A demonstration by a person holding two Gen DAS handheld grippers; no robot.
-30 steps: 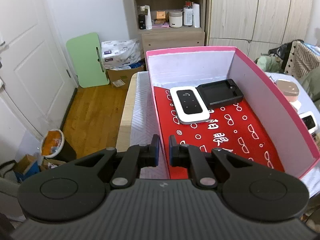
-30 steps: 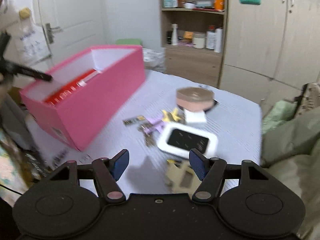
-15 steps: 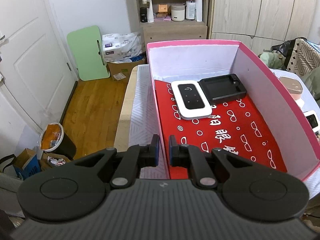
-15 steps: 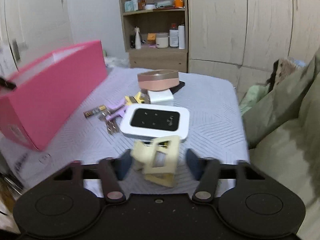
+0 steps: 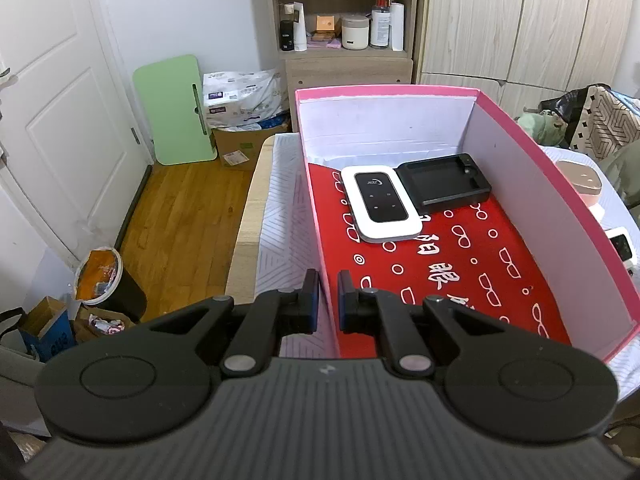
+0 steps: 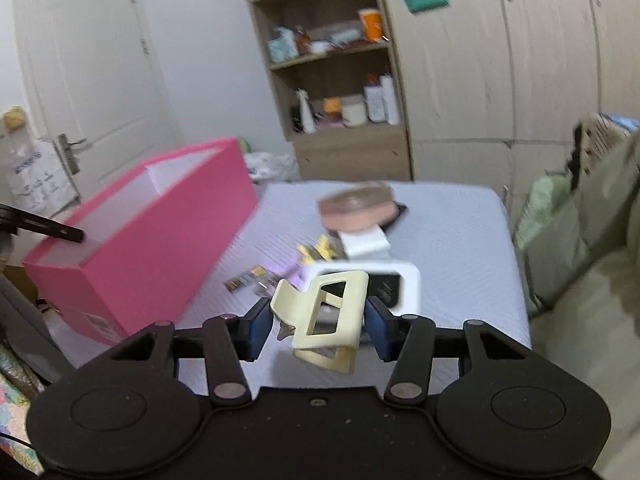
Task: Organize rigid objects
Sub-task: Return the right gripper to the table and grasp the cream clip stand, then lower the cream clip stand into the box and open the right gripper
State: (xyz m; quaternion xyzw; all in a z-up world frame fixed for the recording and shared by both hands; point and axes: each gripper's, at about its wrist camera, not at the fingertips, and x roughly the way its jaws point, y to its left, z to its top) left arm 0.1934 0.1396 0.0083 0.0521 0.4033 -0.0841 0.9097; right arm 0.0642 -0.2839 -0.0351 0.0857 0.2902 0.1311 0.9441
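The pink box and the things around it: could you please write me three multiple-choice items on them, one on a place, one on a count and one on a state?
1. Where does the white pocket router in the pink box lie?
A. on top of the black tray
B. beside the black tray
C. outside the box on the table

2. How many things lie on the red lining of the box?
A. two
B. four
C. none

3. What is the right hand-held gripper doing?
A. standing empty
B. closed on a cream hair clip
C. closed on a key

Answers:
1 B: router and black tray sit side by side at the far end.
2 A: only those two show.
3 B: the cream hair clip sits between its blue pads, raised off the table.
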